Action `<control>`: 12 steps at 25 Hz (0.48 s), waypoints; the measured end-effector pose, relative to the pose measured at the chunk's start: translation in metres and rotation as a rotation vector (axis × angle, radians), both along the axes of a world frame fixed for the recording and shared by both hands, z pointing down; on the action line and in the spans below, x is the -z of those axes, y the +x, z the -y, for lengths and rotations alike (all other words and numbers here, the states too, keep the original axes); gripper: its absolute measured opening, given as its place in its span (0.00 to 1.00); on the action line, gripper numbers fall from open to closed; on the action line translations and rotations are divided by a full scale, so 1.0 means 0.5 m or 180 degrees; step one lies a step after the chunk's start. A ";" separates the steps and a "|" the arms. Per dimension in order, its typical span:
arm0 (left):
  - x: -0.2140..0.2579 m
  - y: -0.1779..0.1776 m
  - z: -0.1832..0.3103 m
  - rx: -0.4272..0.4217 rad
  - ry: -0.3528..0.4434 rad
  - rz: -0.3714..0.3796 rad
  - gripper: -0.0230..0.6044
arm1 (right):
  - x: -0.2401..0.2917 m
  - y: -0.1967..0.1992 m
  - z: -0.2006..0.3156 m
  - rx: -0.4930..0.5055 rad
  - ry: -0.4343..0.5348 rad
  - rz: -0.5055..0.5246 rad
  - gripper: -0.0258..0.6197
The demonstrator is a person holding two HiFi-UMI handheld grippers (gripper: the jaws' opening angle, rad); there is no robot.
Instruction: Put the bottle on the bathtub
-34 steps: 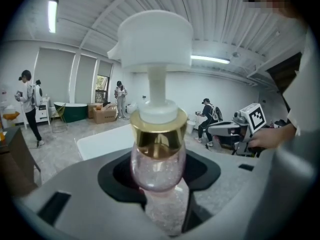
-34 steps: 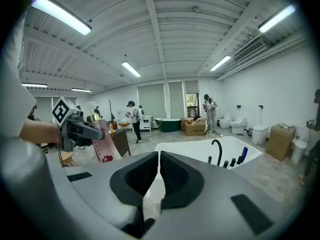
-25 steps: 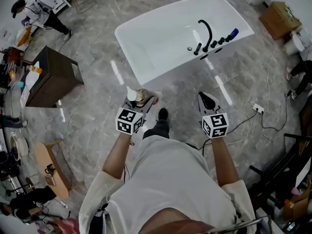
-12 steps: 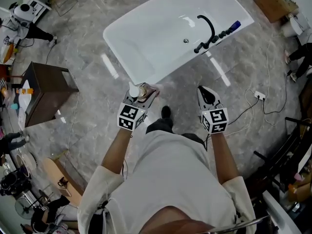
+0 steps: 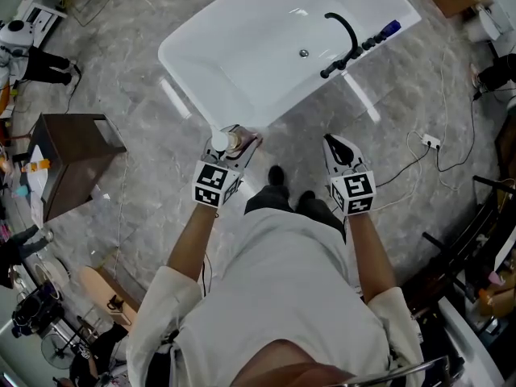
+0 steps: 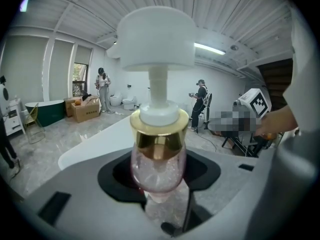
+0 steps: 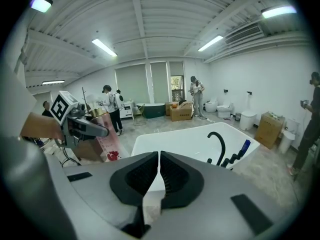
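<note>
Left claw (image 5: 235, 145): pinching pump bottle (image 6: 157, 156) low on body. Right claw (image 5: 339, 148): pressed together, empty. Risk: top-heavy bottle may topple off sloped bathtub (image 5: 211, 95) rim if released off-centre.

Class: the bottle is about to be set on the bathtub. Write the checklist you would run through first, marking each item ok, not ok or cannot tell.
1. Grip: ok. The left hand-held gripper is shut on the bottle.
2. Bottle upright: ok. Its pump top points up in the left gripper view.
3. Bottle over the bathtub rim: not ok. In the head view it seems just short of the near corner, over the floor.
4. Landing spot bare: ok. Nothing lies on the near rim; the black faucet stands farther along.
5. Right hand-held gripper out of the way: ok. It is shut, empty and apart from the bottle.
</note>
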State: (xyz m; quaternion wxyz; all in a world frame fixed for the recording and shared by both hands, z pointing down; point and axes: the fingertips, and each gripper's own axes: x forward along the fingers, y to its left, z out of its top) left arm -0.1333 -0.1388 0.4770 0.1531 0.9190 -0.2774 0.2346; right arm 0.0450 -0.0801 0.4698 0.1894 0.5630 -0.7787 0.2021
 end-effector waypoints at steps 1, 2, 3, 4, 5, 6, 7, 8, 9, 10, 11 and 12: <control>-0.005 0.003 0.006 0.0000 -0.0007 0.0005 0.39 | -0.003 0.003 0.004 0.0000 -0.0010 -0.0008 0.10; -0.009 0.006 0.011 0.0005 -0.0011 0.0010 0.39 | -0.005 0.006 0.006 0.0004 -0.0019 -0.0015 0.09; -0.012 0.010 0.015 0.0014 -0.0010 0.0012 0.39 | -0.008 0.009 0.008 0.0011 -0.0029 -0.0024 0.10; -0.015 0.015 0.018 0.0024 -0.0005 0.0010 0.39 | -0.011 0.014 0.009 0.0020 -0.0042 -0.0035 0.09; -0.019 0.020 0.021 0.0032 -0.0001 0.0006 0.39 | -0.015 0.018 0.011 0.0032 -0.0055 -0.0047 0.09; -0.024 0.025 0.024 0.0041 -0.0003 0.0001 0.39 | -0.018 0.022 0.012 0.0048 -0.0068 -0.0060 0.10; -0.029 0.031 0.026 0.0053 -0.0010 -0.0001 0.39 | -0.021 0.026 0.015 0.0067 -0.0080 -0.0071 0.09; -0.035 0.037 0.029 0.0067 -0.0021 0.0003 0.39 | -0.024 0.031 0.018 0.0088 -0.0089 -0.0076 0.10; -0.042 0.043 0.032 0.0082 -0.0033 0.0014 0.39 | -0.028 0.036 0.022 0.0110 -0.0097 -0.0074 0.10; -0.049 0.049 0.036 0.0096 -0.0044 0.0032 0.39 | -0.033 0.041 0.026 0.0132 -0.0109 -0.0065 0.10; -0.058 0.054 0.039 0.0112 -0.0055 0.0054 0.39 | -0.040 0.044 0.032 0.0156 -0.0125 -0.0051 0.10; -0.068 0.058 0.043 0.0129 -0.0065 0.0076 0.39 | -0.050 0.046 0.037 0.0183 -0.0146 -0.0033 0.10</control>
